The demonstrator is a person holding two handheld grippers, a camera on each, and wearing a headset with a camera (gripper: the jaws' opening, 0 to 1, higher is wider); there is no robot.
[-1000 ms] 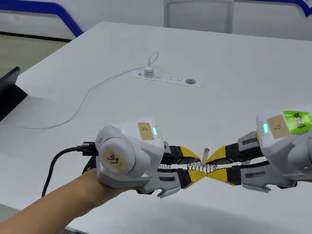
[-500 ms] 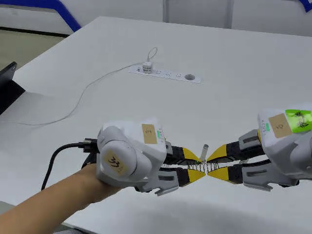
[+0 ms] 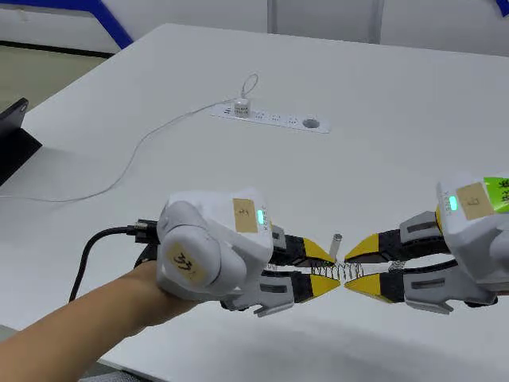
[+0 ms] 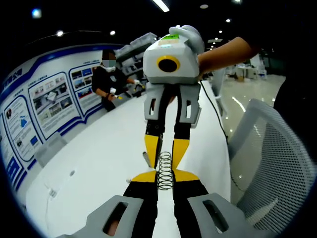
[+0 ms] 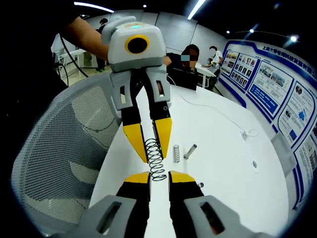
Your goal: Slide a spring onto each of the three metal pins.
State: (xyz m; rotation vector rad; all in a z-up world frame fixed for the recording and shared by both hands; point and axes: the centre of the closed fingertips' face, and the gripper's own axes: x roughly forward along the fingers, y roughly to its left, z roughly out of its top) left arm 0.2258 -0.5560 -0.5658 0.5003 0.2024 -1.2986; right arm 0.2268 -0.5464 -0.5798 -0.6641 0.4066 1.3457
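A small metal spring [image 3: 340,273] hangs just above the white table [image 3: 382,103], stretched between the two grippers' yellow tips. My left gripper [image 3: 333,270] comes in from the left and is shut on one end of the spring [image 4: 164,172]. My right gripper [image 3: 347,271] faces it from the right and is shut on the other end of the spring [image 5: 155,159]. A short metal pin [image 3: 335,244] stands on the table just behind the tips. In the right gripper view the pin [image 5: 190,151] has a second, loose spring [image 5: 176,152] beside it.
A white power strip [image 3: 274,122] with a plugged-in charger [image 3: 242,108] lies mid-table, and its cable [image 3: 139,153] trails to the left. A dark object [image 3: 11,135] sits at the left edge. A mesh chair [image 5: 64,148] stands by the table's near side.
The right gripper has drawn a little to the right, so more of the spring shows between the tips. The left gripper has stayed where it was.
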